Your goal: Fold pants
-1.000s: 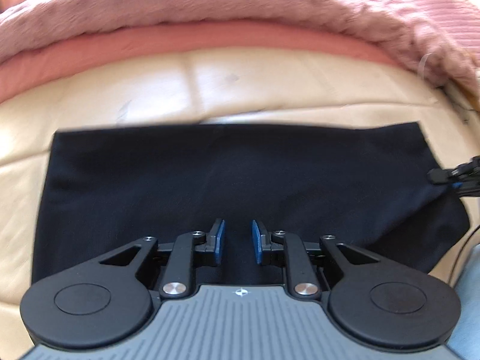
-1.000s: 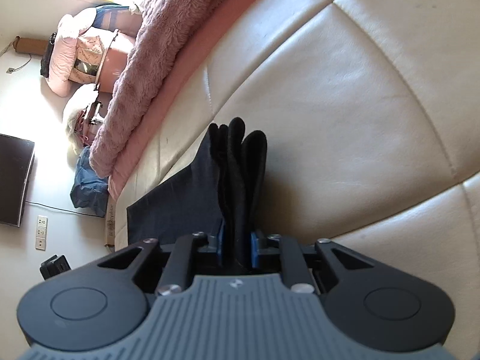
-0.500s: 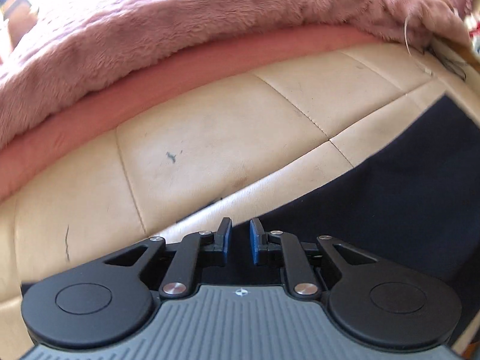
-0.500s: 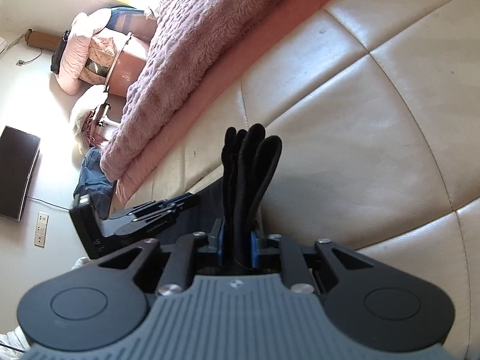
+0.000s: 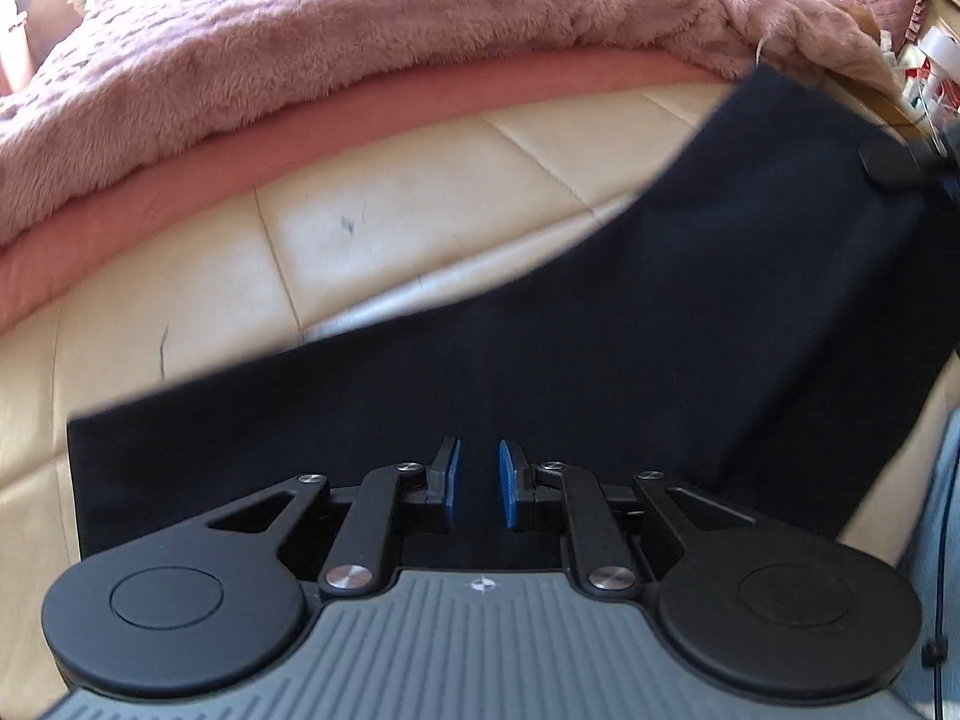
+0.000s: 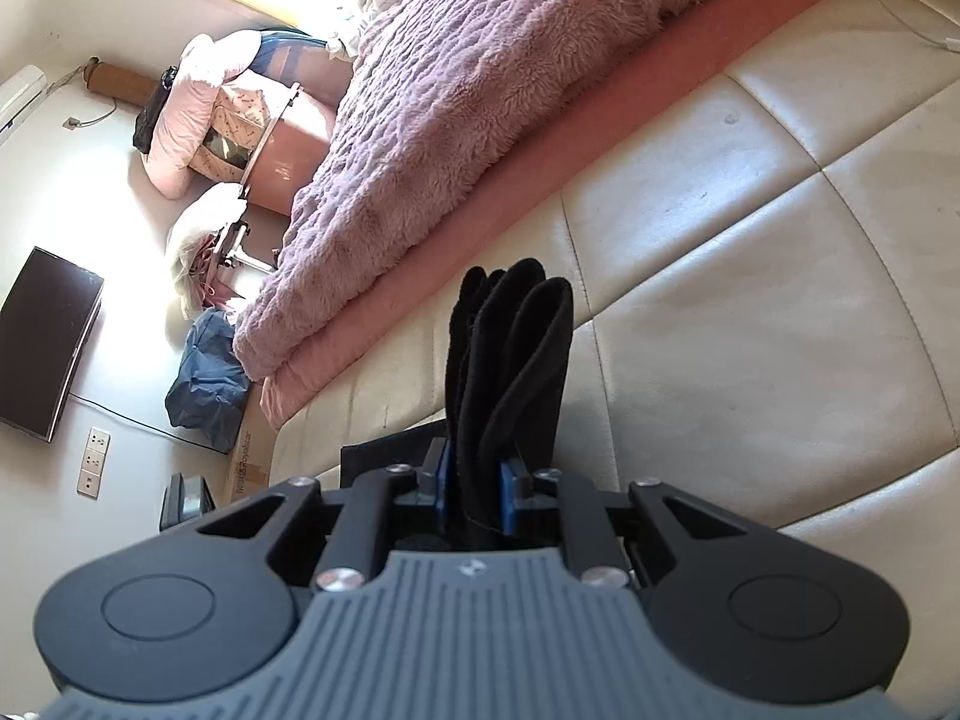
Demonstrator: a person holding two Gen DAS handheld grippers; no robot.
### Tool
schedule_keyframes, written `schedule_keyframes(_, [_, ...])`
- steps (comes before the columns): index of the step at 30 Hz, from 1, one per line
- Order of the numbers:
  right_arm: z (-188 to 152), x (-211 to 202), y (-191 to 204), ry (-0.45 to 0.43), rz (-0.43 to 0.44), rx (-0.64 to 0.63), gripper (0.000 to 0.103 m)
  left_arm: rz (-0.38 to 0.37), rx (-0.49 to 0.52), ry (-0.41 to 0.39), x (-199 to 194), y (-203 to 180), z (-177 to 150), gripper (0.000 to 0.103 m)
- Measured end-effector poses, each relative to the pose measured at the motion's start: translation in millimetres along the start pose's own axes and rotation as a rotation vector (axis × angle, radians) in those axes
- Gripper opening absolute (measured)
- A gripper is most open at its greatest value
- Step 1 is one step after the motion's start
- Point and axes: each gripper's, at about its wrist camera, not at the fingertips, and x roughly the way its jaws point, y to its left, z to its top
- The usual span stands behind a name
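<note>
While the right tongs [image 6: 474,495] pinch a bunched end of the pants [image 5: 600,360], several dark layers stand up between the blue pads, so that grip looks thick and secure. Over on the other side, the left tongs [image 5: 477,489] hover just above the cloth with the jaws parted and nothing between them.

The pants lie across the cream bed [image 5: 420,192], one end flat toward the bed's left edge, the other end lifted off the surface at the right, where the right tongs' tip shows at the far side of the left view. That lifted stretch sags in a smooth curve: I judge this fabric light, soft and limp, with no stiffness to hold a crease by itself. It should slide easily on the smooth quilted surface, so one-sided pulling could drag the whole garment. The best hold for the free tongs looks to be an edge or corner near the flat end, taking all layers together.

Hard to read: the dark cloth swallows seams and folds, so waistband and hem cannot be told apart. Motion blur softens the lifted edge. The near edge hides under the tongs' bodies. A pink plush blanket [image 5: 300,48] runs along the bed's far edge.
</note>
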Motion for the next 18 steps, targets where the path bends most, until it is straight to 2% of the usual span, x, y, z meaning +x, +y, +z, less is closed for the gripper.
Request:
schedule_keyframes(4, [-4,1,8,-0.012,-0.011,-0.001,0.012,-0.025,-0.037,0.036,1,-10,-27,0.017])
schedule_keyframes(6, [-5,0,11,-0.018,-0.014,-0.001,0.012,-0.028,-0.050,0.027,1,-14,-32,0.017])
schedule_keyframes(11, [-5,-3,11,-0.039,-0.016,0.013,0.011,-0.019,-0.044,0.034,5,-24,-28,0.017])
schedule_keyframes(18, [-1,-18,3,-0.075,-0.063,0.033,0.011,-0.037,-0.042,0.022,10,-39,-24,0.017])
